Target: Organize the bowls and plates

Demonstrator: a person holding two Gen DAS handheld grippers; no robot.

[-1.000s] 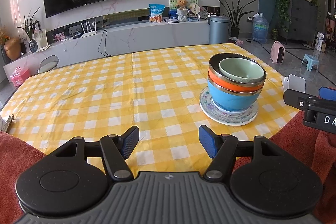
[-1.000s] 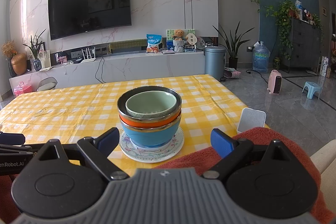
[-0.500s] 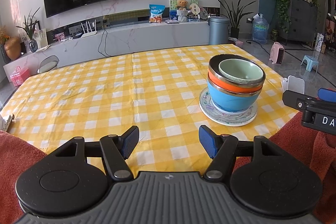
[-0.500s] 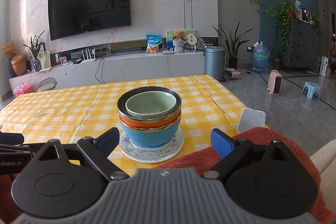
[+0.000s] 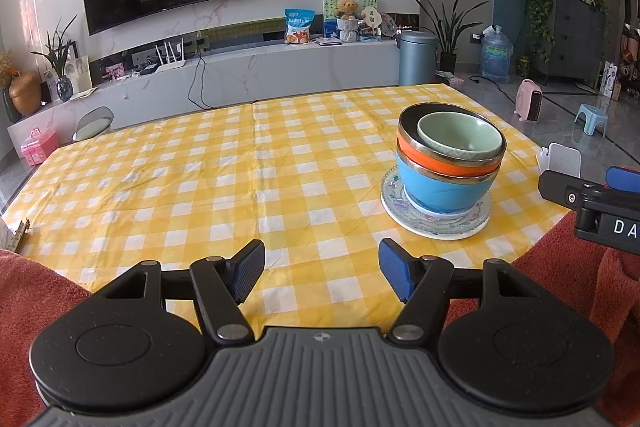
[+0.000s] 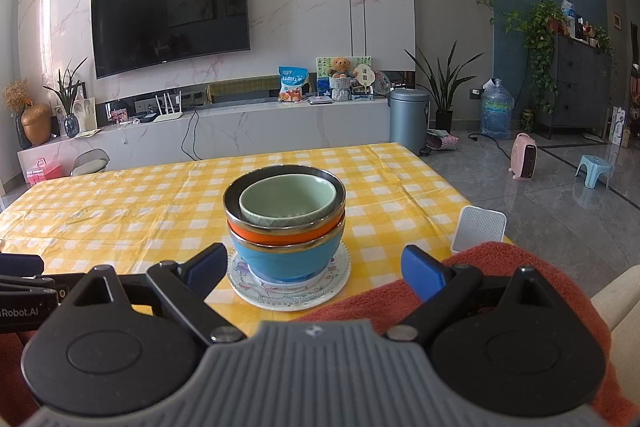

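A stack of bowls stands on a patterned plate [image 5: 436, 223] at the table's right side: a blue bowl [image 5: 440, 187] at the bottom, an orange bowl [image 5: 440, 163] in it, a green bowl [image 5: 460, 135] on top. In the right wrist view the plate [image 6: 288, 287], blue bowl [image 6: 286, 259], orange bowl [image 6: 284, 237] and green bowl [image 6: 288, 199] sit straight ahead. My left gripper [image 5: 320, 273] is open and empty over the table's near edge, left of the stack. My right gripper [image 6: 316, 269] is open and empty, just short of the plate; it also shows at the left wrist view's right edge [image 5: 592, 203].
The table has a yellow checked cloth [image 5: 200, 179]. A red towel [image 6: 500, 267] covers the near edge on both sides. A small white device [image 6: 478, 231] stands at the table's right corner. A TV wall and low cabinet lie beyond the table.
Almost nothing has changed. Both grippers stay open and nearly still; the left view has shifted very slightly.
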